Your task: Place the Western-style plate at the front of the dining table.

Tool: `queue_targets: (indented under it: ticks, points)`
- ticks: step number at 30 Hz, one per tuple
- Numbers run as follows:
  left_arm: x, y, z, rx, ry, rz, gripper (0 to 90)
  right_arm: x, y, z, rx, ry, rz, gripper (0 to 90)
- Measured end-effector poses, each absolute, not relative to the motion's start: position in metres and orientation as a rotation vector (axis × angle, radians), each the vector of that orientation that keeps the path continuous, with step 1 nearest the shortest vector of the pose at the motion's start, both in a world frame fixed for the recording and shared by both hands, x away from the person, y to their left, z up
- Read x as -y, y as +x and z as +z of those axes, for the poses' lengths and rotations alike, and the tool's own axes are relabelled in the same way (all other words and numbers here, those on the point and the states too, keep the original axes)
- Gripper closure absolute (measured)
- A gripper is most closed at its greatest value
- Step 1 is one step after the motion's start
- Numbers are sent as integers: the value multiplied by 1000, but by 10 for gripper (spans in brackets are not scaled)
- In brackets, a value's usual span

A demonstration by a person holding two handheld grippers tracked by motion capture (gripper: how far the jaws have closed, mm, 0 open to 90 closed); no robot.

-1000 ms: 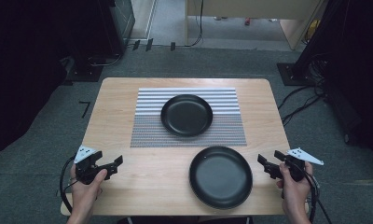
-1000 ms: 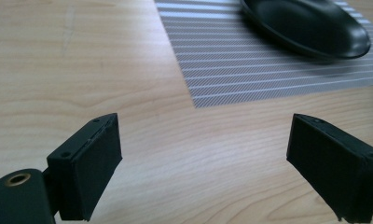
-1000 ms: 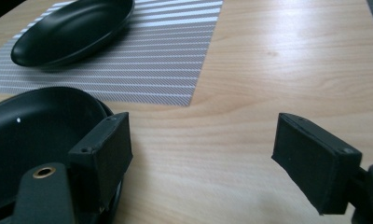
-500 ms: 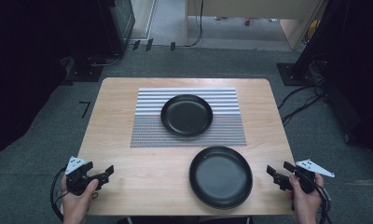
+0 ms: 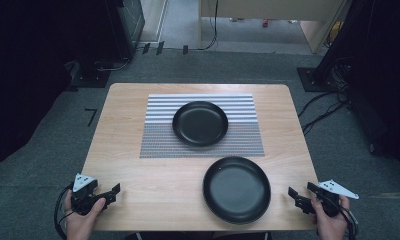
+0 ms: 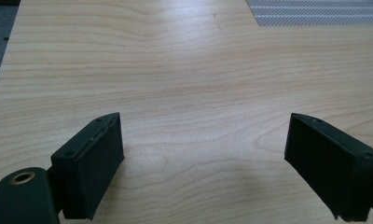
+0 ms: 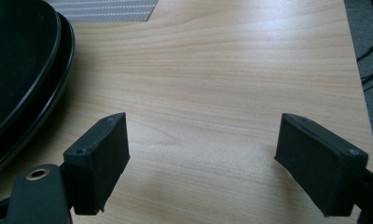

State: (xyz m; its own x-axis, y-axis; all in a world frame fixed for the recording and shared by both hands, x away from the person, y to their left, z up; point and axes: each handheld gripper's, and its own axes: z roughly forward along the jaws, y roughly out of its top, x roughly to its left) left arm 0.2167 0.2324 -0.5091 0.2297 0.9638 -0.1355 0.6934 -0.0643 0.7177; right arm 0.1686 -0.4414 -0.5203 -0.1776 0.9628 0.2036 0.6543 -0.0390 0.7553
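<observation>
Two black plates are on the wooden table (image 5: pixel 133 125). The far plate (image 5: pixel 200 123) rests on a striped placemat (image 5: pixel 158 145). The near plate (image 5: pixel 236 189) lies on bare wood close to the front edge. My left gripper (image 5: pixel 112 192) is at the table's near left corner, open, over bare wood (image 6: pixel 205 135) with nothing between its jaws. My right gripper (image 5: pixel 299 192) is at the near right corner, just right of the near plate, and is also open and empty (image 7: pixel 202 130). The near plate's rim (image 7: pixel 21 70) shows left of its jaws.
The placemat corner (image 6: pixel 315 11) lies far ahead of the left gripper, and another corner (image 7: pixel 105 9) sits ahead of the right one. Grey carpet (image 5: pixel 338 150) surrounds the table, with cables (image 5: pixel 323 107) on the floor to the right and dark equipment behind.
Both hands have drawn back toward the near edge of the table and sunk lower, the left drifting left and the right drifting right. The plates have not moved.
</observation>
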Motion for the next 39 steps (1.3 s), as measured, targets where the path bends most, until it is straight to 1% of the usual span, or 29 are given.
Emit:
queue_targets:
  ticks: [3,12,23,25,26,28,39]
  points:
    - [-232,217,-512,-1539,1833,505,117,440,169,-521,-1868,1707,1047,162]
    - [-227,216,-514,-1521,1868,564,115,434,170,-523,-1880,1693,983,159]
    - [-219,215,-517,-1512,1915,641,109,423,170,-526,-1884,1644,887,124]
    - [-218,215,-517,-1513,1911,643,109,419,171,-527,-1894,1628,867,69]
    - [-218,215,-517,-1513,1909,645,109,419,171,-527,-1894,1628,867,69]
    - [-218,214,-518,-1509,1904,650,108,414,172,-530,-1899,1624,858,0]
    - [-218,213,-518,-1507,1901,653,108,414,172,-530,-1899,1621,862,0]
